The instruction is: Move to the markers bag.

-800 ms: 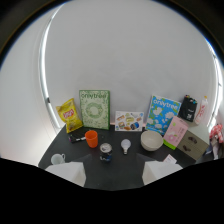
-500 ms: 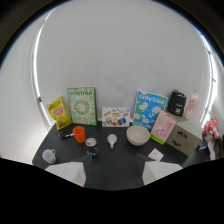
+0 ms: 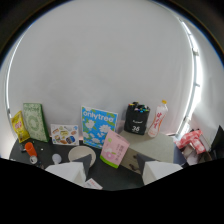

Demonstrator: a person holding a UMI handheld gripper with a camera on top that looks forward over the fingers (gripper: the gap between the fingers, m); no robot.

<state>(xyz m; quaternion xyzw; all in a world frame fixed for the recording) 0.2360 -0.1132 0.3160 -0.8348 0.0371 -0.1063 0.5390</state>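
Standing against the white wall at the back edge of the bench (image 3: 150,145), the black markers bag (image 3: 136,120) holds coloured marker tips poking from its open top, beside a white bottle (image 3: 157,118). A blue Onlytree box (image 3: 98,125) and pink carton (image 3: 114,148) sit nearer. Spread apart and empty, the gripper (image 3: 114,176) has its fingers (image 3: 70,172) well short of the bag

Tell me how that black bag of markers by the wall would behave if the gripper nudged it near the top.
The markers bag stands upright and taller than wide, so a high nudge may tip it. It is open-topped with marker caps showing, so markers could spill. Its sides look soft, likely giving somewhat. The gripper is open, well short of it.
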